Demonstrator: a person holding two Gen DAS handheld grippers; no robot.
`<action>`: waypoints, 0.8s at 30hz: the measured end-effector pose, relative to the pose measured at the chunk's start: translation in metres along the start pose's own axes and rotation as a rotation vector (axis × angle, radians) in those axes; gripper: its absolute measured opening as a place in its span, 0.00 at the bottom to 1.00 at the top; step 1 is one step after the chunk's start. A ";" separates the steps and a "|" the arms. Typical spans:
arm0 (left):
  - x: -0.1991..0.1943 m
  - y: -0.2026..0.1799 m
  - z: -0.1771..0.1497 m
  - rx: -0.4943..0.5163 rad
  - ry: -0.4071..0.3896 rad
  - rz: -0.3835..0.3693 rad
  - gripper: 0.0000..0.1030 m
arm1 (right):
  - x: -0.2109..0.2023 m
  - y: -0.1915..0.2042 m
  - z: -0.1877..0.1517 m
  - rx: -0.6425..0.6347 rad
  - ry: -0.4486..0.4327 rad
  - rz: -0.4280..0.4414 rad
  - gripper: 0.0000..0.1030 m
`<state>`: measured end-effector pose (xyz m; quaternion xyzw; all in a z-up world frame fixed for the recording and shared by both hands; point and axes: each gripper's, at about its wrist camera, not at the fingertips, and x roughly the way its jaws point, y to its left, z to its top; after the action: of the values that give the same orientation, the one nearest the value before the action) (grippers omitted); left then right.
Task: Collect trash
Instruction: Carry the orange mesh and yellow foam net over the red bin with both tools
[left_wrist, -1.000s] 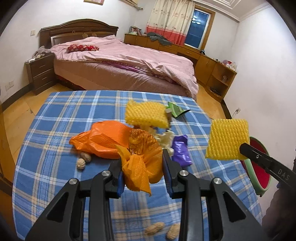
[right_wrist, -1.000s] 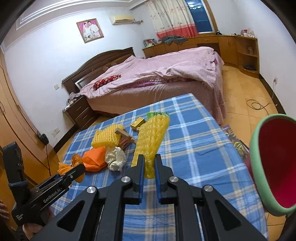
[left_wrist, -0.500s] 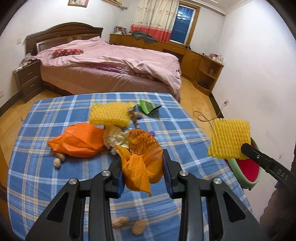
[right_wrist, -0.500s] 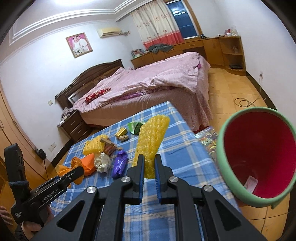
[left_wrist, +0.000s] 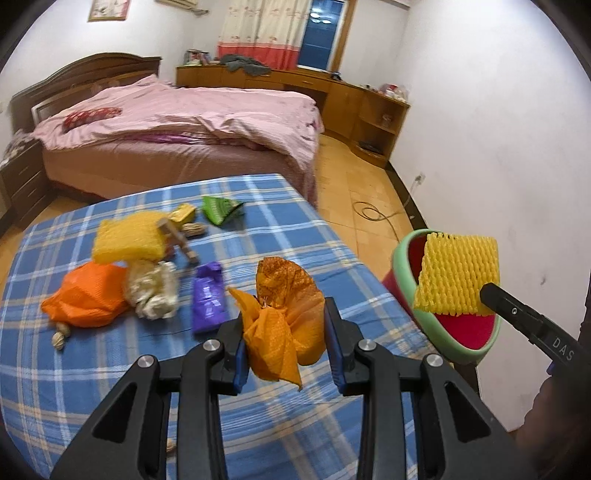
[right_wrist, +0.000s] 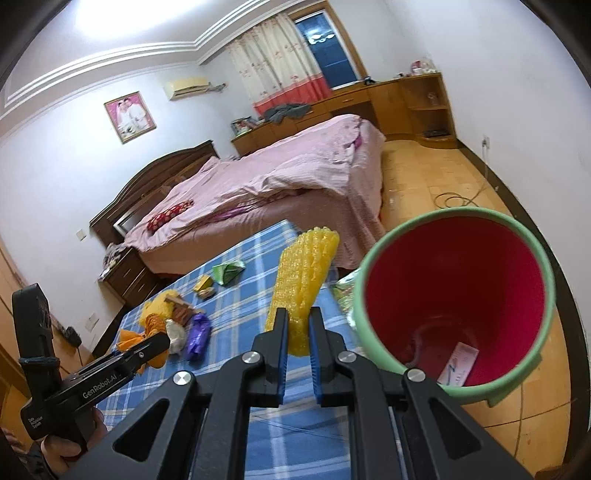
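1. Left gripper (left_wrist: 287, 345) clamps crumpled orange mesh netting (left_wrist: 282, 321) above the table.
2. Right gripper (right_wrist: 297, 341) pinches a ribbed yellow foam sleeve (right_wrist: 304, 284); the red, green-rimmed bin (right_wrist: 458, 306) sits at three o'clock.
3. The blue checked tablecloth (left_wrist: 92, 369) carries wrappers at eleven o'clock; a pink bed (left_wrist: 184, 122) lies beyond.

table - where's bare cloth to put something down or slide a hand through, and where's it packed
Bare cloth on the table: the near strip in front of the orange bag and purple wrapper, and the right side toward the bin. Crowded: the middle cluster, from the yellow foam net to the green packet.
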<state>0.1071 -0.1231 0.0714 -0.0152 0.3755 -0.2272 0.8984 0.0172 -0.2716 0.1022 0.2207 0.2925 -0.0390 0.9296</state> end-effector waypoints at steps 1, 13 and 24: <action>0.002 -0.004 0.002 0.009 0.001 -0.005 0.34 | -0.002 -0.004 0.000 0.006 -0.004 -0.007 0.12; 0.026 -0.060 0.010 0.114 0.029 -0.057 0.34 | -0.018 -0.046 0.003 0.069 -0.040 -0.070 0.12; 0.056 -0.120 0.012 0.224 0.072 -0.120 0.34 | -0.023 -0.083 0.002 0.123 -0.046 -0.131 0.12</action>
<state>0.1024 -0.2559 0.0666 0.0708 0.3781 -0.3214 0.8653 -0.0174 -0.3485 0.0843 0.2569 0.2822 -0.1227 0.9162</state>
